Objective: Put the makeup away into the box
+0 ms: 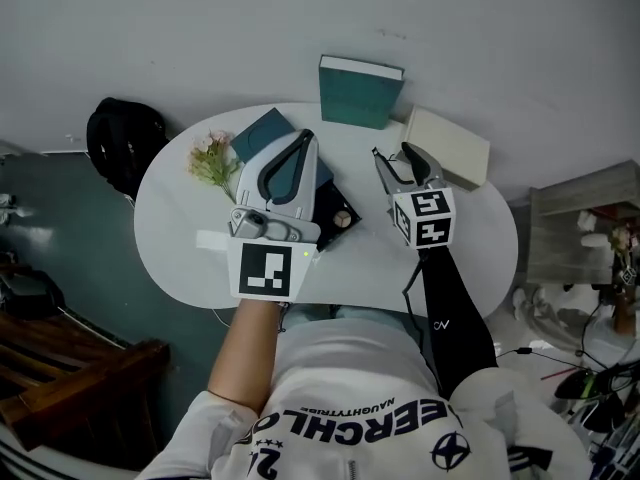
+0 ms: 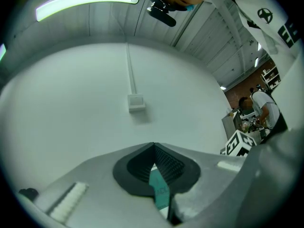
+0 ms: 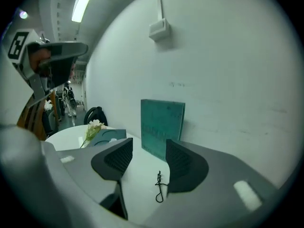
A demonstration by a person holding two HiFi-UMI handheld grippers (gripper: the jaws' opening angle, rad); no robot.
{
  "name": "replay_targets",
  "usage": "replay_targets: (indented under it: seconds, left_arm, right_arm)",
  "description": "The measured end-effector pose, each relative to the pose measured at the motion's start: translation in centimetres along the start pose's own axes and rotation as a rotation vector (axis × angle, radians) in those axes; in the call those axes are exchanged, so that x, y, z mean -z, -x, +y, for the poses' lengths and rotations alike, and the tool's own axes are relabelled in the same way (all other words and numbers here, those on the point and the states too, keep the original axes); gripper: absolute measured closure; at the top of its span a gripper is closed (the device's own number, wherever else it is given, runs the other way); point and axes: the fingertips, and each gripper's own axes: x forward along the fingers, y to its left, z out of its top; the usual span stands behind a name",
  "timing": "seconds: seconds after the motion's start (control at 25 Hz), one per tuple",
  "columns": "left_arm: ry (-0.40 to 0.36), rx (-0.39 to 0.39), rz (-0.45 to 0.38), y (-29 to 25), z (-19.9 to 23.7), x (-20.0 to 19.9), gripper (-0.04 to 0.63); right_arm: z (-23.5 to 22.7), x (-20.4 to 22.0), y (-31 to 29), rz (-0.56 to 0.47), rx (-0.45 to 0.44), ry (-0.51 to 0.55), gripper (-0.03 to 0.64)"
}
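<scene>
Pale, smooth wall backed a white oval bench with a rounded rim. The left hand-held gripper had its ribbed black pads closed at the tips on a flat teal piece with faint print, and it pointed up toward the wall. Under this hand-held gripper lay a matte teal box with round recesses, and a sprig of flowers lay just to its left. A black square makeup case sat on the bench between the two hand-held grippers. The right hand-held gripper stood with jaws wide and nothing between them. A thin black cord lay on the bare bench below it. Ahead of it a teal lid leaned upright against the wall, and a cream box lay just to its right. Bare bench stretched toward the near rim.
</scene>
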Motion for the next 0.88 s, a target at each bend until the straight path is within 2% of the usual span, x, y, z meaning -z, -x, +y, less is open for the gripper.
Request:
replay_targets:
  seconds: [0.08,0.28,0.4,0.44,0.48,0.6,0.68,0.76,0.8,0.84,0.88]
  left_arm:
    - [0.031,-0.026,0.013,0.2,-0.1,0.4,0.595]
    - [-0.019,-0.072,0.077,1.1,-0.1,2.0,0.595]
    - [-0.157,-0.033,0.132,1.6,-0.6,2.5,0.595]
    - [-0.168,-0.033,0.143,1.8,-0.5,2.6,0.595]
    - [-0.151,-0.047,0.149,2.0,-0.3,2.8,0.595]
    - [-0.021,-0.123,0.146,2.6,0.5,3.3,0.595]
    - [-0.015,-0.128,0.159,2.9,0.7,3.6,0.595]
    - [-0.045,-0.114,0.182,3.2,0.8,4.1,0.595]
    - [-0.054,-0.110,0.191,3.4,0.9,4.3,0.595]
    - [-0.054,-0.110,0.197,3.5,1.0,4.5,0.595]
    - [-0.051,-0.113,0.200,3.6,1.1,4.7,0.595]
  right_arm:
    - [0.0,2.5,-1.7,0.068,-0.025,-0.011,0.365]
    - [0.1,7.4,-5.8,0.187,-0.062,-0.019,0.374]
    - [-0.1,10.0,-7.7,0.260,-0.067,-0.018,0.376]
    - [-0.1,10.6,-8.2,0.277,-0.068,-0.020,0.376]
    - [-0.2,11.1,-8.7,0.293,-0.066,-0.018,0.379]
    - [-0.6,12.6,-10.3,0.340,-0.061,-0.004,0.374]
    - [-1.2,13.6,-11.2,0.371,-0.049,-0.004,0.376]
    - [-1.9,14.7,-11.9,0.407,-0.032,-0.005,0.379]
    - [-2.2,15.1,-12.1,0.425,-0.021,-0.005,0.427]
    - [-2.3,15.4,-12.1,0.436,-0.013,-0.009,0.551]
    - [-2.4,15.6,-12.1,0.439,-0.010,-0.015,0.557]
